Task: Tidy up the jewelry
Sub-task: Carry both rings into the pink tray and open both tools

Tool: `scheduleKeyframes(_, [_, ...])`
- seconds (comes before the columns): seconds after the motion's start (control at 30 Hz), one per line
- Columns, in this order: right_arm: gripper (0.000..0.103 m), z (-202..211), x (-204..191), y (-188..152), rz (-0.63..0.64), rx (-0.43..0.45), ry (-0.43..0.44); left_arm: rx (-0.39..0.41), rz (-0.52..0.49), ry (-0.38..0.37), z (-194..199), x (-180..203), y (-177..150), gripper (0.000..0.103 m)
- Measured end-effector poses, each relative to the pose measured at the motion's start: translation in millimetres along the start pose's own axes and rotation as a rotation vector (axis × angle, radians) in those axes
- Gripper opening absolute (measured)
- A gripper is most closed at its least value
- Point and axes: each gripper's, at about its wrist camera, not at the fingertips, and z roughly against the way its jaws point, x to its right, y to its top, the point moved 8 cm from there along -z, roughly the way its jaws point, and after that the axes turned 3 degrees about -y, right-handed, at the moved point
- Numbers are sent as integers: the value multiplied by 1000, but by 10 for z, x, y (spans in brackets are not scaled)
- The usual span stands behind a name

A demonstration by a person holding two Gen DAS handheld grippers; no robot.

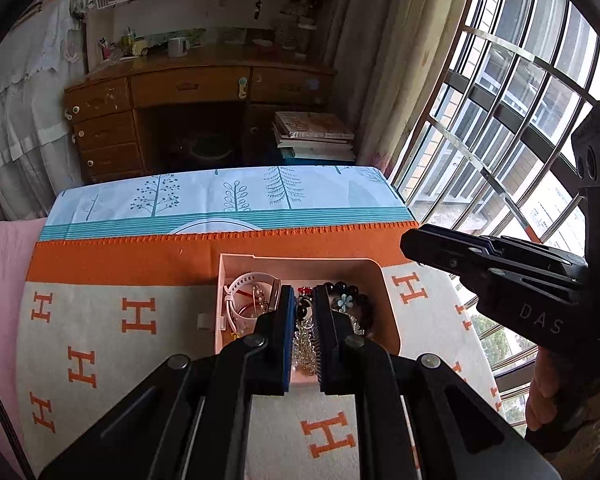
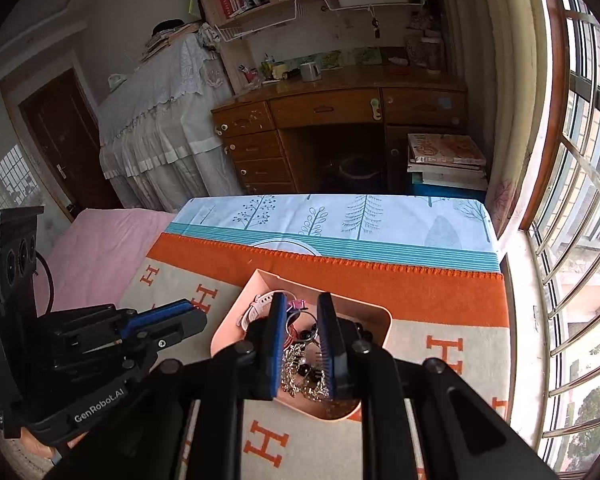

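A pink tray (image 1: 386, 300) full of jewelry sits on the orange and cream blanket; it also shows in the right wrist view (image 2: 380, 320). In it lie a white watch strap (image 1: 240, 284), a black bead bracelet (image 1: 350, 292) with a blue flower, and silver crystal chains (image 1: 304, 344). My left gripper (image 1: 303, 294) hovers over the tray's middle, jaws a little apart, nothing between them. My right gripper (image 2: 302, 304) hovers over the same tray, jaws a little apart above the silver chains (image 2: 304, 376), holding nothing. Each gripper shows at the edge of the other's view.
The blanket (image 1: 140, 264) covers a bed, with a blue tree-print sheet (image 1: 228, 196) beyond it. A wooden desk (image 1: 196, 92) and stacked books (image 1: 316, 136) stand behind. Barred windows (image 1: 500, 120) run along the right. Pink bedding (image 2: 100, 248) lies left.
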Motion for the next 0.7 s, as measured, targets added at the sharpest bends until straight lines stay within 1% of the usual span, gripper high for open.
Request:
scheduleKeyframes(0.03, [16,-97,25,11,-9,-16,-12,-12,1,2,-77,-8,25,7])
scheduleKeyframes(0.07, [16,-295,86,5,-25,-54,-23,-22,2,1,-149,-15,50,7])
scheduleKeyframes(0.13, [16,-375,109,-2,-34,-71,-30,-34,0,9,-287,-41,104,7])
scheduleKeyframes(0.17, [16,-509,159,-34,-52,-104,-37,-39,0,11,-346,-51,126,7])
scheduleKeyframes(0.2, [16,-558,180,-44,-62,-115,-41,-46,0,10,-406,-61,133,8])
scheduleKeyframes(0.23, [16,-558,180,-44,-62,-115,-41,-55,5,8,-462,-77,140,15])
scheduleKeyframes(0.3, [16,-613,218,-63,-74,-124,-43,-64,17,16,-551,-117,150,39])
scheduleKeyframes(0.37, [17,-626,256,-79,-73,-120,-58,-60,24,26,-591,-143,151,51])
scheduleKeyframes(0.47, [17,-609,278,-91,-69,-114,-67,-67,27,31,-614,-160,118,54])
scheduleKeyframes(0.57, [17,-553,296,-112,-76,-103,-64,-53,19,54,-545,-162,88,69])
scheduleKeyframes(0.6, [17,-496,305,-134,-75,-95,-67,-41,13,64,-500,-156,85,73])
scheduleKeyframes(0.63, [17,-496,305,-134,-75,-95,-67,-29,6,73,-452,-148,80,75])
scheduleKeyframes(0.7, [17,-388,284,-187,-70,-83,-61,-7,-8,90,-342,-125,66,83])
